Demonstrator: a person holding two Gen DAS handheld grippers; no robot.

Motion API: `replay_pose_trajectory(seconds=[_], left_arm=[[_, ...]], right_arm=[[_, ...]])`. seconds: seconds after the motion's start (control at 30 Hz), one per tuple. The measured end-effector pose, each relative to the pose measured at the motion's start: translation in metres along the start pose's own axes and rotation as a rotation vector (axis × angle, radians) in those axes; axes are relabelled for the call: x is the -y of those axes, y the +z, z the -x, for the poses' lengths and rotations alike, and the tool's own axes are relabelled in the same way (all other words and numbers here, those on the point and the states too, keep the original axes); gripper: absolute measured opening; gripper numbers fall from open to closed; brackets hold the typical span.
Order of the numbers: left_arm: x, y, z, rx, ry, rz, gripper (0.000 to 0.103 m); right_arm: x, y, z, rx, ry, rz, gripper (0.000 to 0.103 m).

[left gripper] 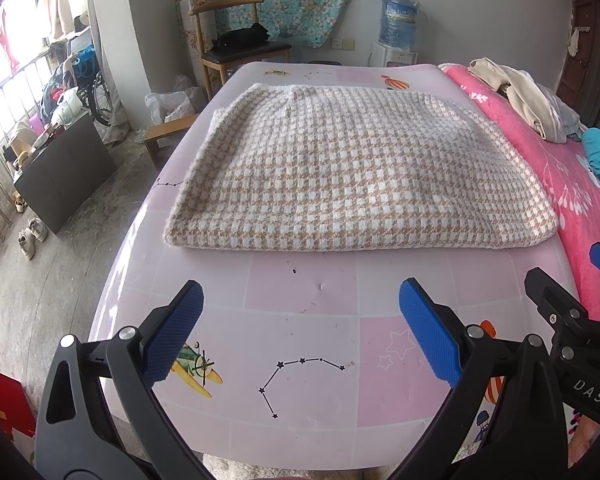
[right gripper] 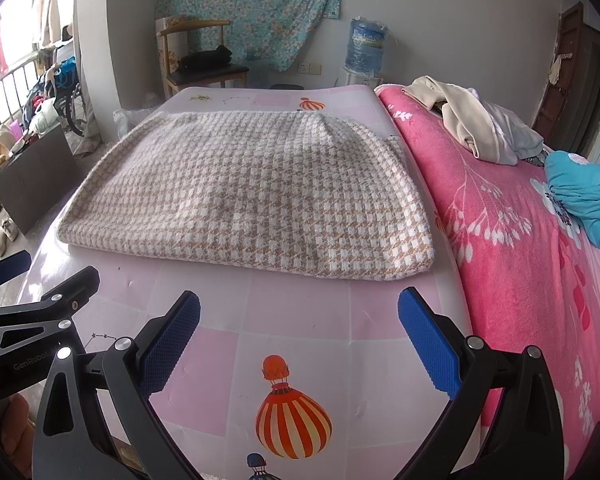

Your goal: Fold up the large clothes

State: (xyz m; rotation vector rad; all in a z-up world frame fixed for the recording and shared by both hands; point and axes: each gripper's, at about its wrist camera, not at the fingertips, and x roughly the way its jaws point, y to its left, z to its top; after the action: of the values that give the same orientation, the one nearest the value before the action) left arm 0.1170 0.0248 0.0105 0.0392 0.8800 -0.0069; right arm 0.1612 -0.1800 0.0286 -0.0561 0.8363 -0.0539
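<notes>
the checked sweater (left gripper: pixel 352 168) lies folded flat in a thick rectangle on the pink table (left gripper: pixel 304 320), in its far half, so you have a bare strip of table between it and you. i judge it was put in the middle like this so both sides can be reached equally. its right edge comes close to the table's right edge, next to the pink blanket (right gripper: pixel 520 240); on the left some table is free. its long axis goes left to right, parallel to the near edge of the table. the thick rounded fold faces you, and the thinner edge points to the far edge, toward the chair (left gripper: pixel 236 44).

your left gripper (left gripper: pixel 300 332) is wide apart and holds nothing, above the near part of the table. your right gripper (right gripper: pixel 300 340) is also wide and empty, just beside it. both point at the near fold, well apart from the sweater, which looks like a ready position for the next fold or for lifting.
</notes>
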Motion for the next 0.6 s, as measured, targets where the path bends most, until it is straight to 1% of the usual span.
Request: replay_pose_trajectory(seconds=[0.6], left_arm=[[0.000, 0.001, -0.002, -0.002, -0.001, 0.000, 0.095]], right_arm=[[-0.001, 0.002, -0.010, -0.017, 0.003, 0.002, 0.097]])
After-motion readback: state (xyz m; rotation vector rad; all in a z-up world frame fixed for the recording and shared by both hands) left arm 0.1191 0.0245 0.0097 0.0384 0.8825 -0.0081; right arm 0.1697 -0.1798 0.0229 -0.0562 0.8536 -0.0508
